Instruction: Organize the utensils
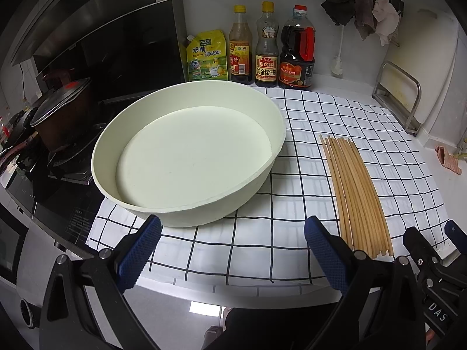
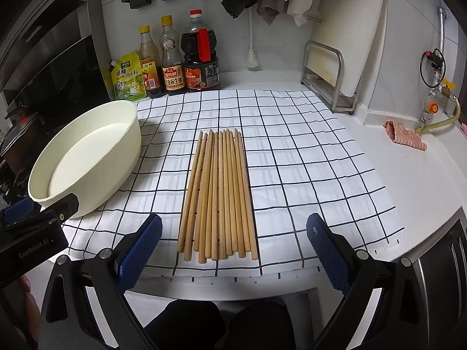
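On the checked cloth (image 2: 292, 151) mid-counter: chopsticks (image 2: 219, 195) in one flat bundle, round basin (image 1: 189, 151) at the cloth's left edge. Left gripper (image 1: 233, 250) and right gripper (image 2: 235, 250) both jaws wide, holding nothing.

My left gripper (image 1: 232, 233) has blue, fine-dotted pads on black fingers, and so does my right gripper (image 2: 233, 232). Ahead of my right fingers lie the chopsticks (image 2: 217, 195), a plain light tan. Ahead of my left fingers sits the basin (image 1: 189, 151), pale cream all over. Under both spreads the cloth (image 2: 306, 157), white with a thin black grid. Far beyond my fingertips stand a yellow-green pouch (image 1: 207, 57), two yellow-capped bottles (image 1: 253, 46) with amber and dark contents, and a red-capped jug (image 1: 297, 49), nearly black with a red handle. Off past my right-hand finger lies a pink striped rag (image 2: 404, 134).
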